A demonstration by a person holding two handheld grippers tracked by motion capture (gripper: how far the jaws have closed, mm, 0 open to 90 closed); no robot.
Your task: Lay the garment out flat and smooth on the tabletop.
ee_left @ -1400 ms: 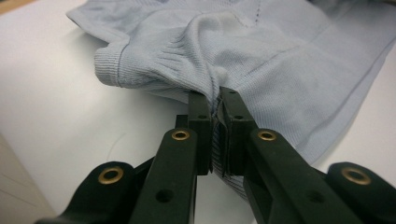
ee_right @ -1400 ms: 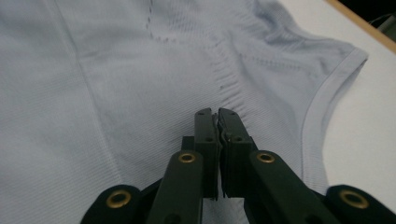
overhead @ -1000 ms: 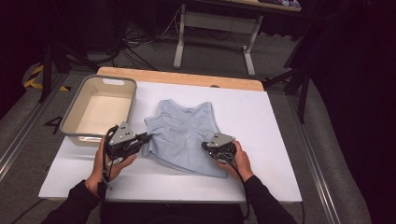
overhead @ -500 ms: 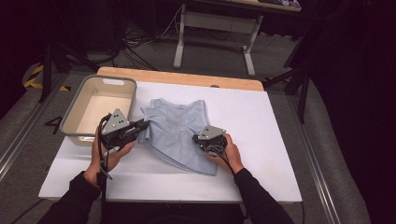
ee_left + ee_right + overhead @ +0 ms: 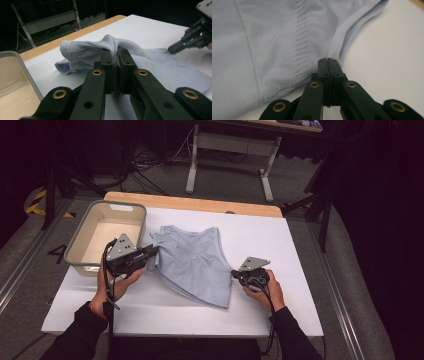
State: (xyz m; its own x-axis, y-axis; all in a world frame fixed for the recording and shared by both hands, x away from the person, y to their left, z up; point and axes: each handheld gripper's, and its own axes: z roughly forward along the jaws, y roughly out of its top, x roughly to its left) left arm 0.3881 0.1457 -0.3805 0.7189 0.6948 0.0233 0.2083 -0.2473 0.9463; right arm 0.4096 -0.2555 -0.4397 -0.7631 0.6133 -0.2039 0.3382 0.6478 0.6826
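Left claw point(image 5: 115, 62): pinches the blue shirt point(image 5: 192, 262) edge.
Right claw point(image 5: 328, 62): closed beside the hem, maybe nipping it; cannot tell.
Tip: fold slowly, flat on the table point(image 5: 280, 245).

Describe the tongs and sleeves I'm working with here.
Both tongs, left and right, have black jaws with brass-coloured rivets, and each carries a grey three-cornered plate on top. A black cable trails from each. The person's sleeves are dark.
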